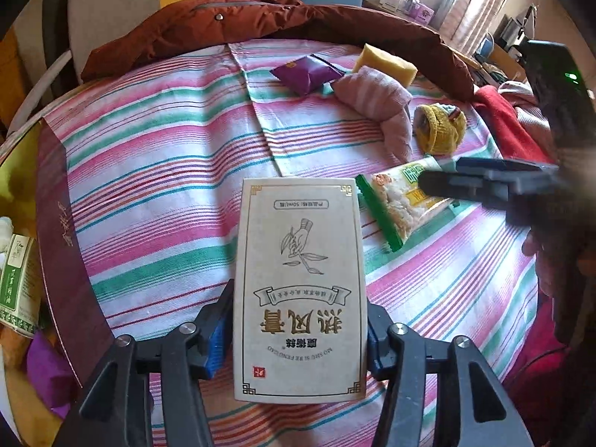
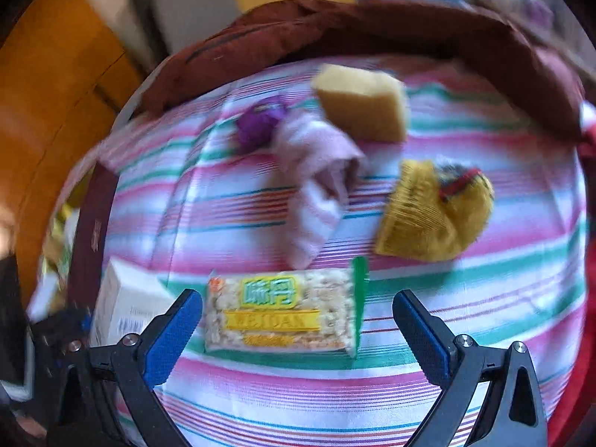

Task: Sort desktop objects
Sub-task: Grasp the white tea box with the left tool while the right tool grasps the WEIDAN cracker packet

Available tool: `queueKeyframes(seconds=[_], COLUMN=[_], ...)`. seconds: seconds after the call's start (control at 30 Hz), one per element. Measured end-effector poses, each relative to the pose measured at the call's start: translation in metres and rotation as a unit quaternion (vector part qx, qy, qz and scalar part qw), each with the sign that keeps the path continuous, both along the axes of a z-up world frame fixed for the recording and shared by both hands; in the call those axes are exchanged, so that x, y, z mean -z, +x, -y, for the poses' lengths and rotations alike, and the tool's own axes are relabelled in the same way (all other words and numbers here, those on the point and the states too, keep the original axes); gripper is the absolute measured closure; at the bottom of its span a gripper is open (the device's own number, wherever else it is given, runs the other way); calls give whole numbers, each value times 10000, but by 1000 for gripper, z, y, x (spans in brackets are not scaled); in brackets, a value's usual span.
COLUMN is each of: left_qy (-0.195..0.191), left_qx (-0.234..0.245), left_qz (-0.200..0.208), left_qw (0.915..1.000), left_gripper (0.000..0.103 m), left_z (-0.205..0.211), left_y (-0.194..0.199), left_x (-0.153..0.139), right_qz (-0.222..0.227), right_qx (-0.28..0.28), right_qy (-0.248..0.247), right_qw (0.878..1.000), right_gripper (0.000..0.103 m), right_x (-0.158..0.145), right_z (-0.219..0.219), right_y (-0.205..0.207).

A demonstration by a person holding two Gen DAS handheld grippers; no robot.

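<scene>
Between right gripper (image 2: pixel 294 322) pads, spread wide: snack bar (image 2: pixel 281 313) flat on cloth (image 2: pixel 465 391), long axis spanning gap, untouched. Left gripper (image 1: pixel 300 331) clamps box (image 1: pixel 300 260), just beside bar.

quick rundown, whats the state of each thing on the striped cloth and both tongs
left tongs: shut on the white box
white box: held, print upside down in the left wrist view
right tongs: open, around nothing
snack bar: sealed, flat on the cloth, ungripped
pink sock: rolled up
yellow sock: bunched up
purple packet: sealed, lying flat
yellow sponge: lying behind the pink sock
</scene>
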State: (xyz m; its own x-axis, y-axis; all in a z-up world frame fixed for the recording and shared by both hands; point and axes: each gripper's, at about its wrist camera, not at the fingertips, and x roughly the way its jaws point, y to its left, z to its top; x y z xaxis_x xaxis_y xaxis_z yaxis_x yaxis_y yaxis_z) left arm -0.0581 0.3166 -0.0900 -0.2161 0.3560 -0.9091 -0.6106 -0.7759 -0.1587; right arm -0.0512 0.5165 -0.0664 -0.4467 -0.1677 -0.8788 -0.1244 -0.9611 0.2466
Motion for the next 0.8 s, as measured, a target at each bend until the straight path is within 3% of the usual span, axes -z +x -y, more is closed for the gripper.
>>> queueKeyframes(seconds=[0.17,0.3,0.5,0.57,0.7,0.8], left_qy=[90,165,225,221,267,321], left_qx=[46,-30,-24,21,67,23], left_qz=[96,201,160,117,75,85], left_qw=[9999,9997,9996,9997,9996,9994], left_gripper=[46,47,48,50,50,50], left_z=[5,11,10,8,8,11], left_y=[-4,-8,-10,-9,-4,-6], left_x=[5,11,12,13,12,12], right_qz=[77,550,742,802,875,851], right_qx=[-1256,-2193,-2707,-2727,-2594,-2536], right_qy=[558,1481,2106,2050,1514,1265], right_qw=[9905,9628,9364,9366,9498,9552], right_gripper=[0,0,0,1,3,16], right_x=[-2,9,20,25,31,29], right_z=[33,46,49,45,33,28], right_y=[3,6,-11,-22,-34,-30])
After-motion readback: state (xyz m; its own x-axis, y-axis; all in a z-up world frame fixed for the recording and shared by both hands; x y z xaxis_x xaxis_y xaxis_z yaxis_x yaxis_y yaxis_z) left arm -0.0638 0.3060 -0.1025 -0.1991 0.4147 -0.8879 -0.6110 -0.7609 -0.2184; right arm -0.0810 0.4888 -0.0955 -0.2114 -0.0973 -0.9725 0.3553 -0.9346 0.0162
